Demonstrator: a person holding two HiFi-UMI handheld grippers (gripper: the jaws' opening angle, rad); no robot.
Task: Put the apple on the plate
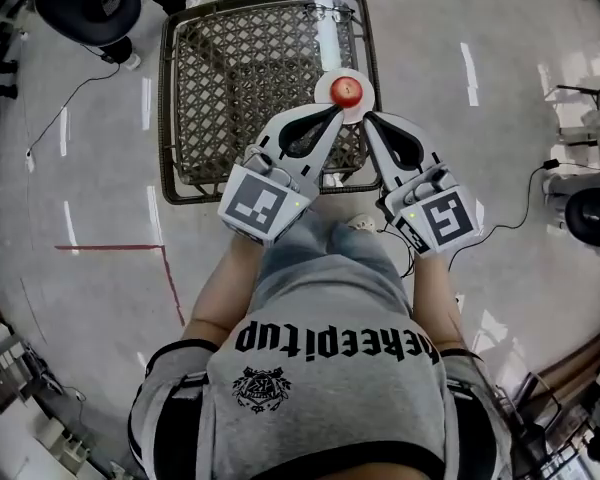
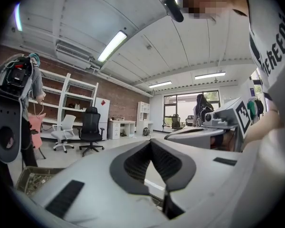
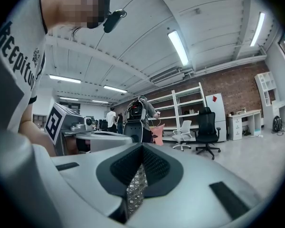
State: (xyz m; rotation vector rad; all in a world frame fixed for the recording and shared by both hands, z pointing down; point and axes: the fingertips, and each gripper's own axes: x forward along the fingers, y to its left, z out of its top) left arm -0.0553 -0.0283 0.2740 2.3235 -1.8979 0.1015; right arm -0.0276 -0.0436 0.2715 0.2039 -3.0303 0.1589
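Note:
A red apple (image 1: 347, 90) rests on a small white plate (image 1: 361, 111) at the near right edge of a dark wicker table (image 1: 210, 78). My left gripper (image 1: 338, 109) and right gripper (image 1: 366, 118) are held side by side above the near edge of the table, and their tips show just in front of the plate. Both point roughly level across the room. In the left gripper view the left gripper (image 2: 150, 141) is shut with nothing between its pads. The right gripper (image 3: 142, 145) is likewise shut and empty. Neither gripper view shows the apple or the plate.
Cables (image 1: 50, 118) trail over the glossy floor left and right of the table, and a red tape line (image 1: 110, 247) marks it on the left. A black office chair (image 2: 91, 129), a white chair (image 3: 184, 134) and shelving (image 3: 190, 108) stand farther off, with people (image 3: 137, 120) beside them.

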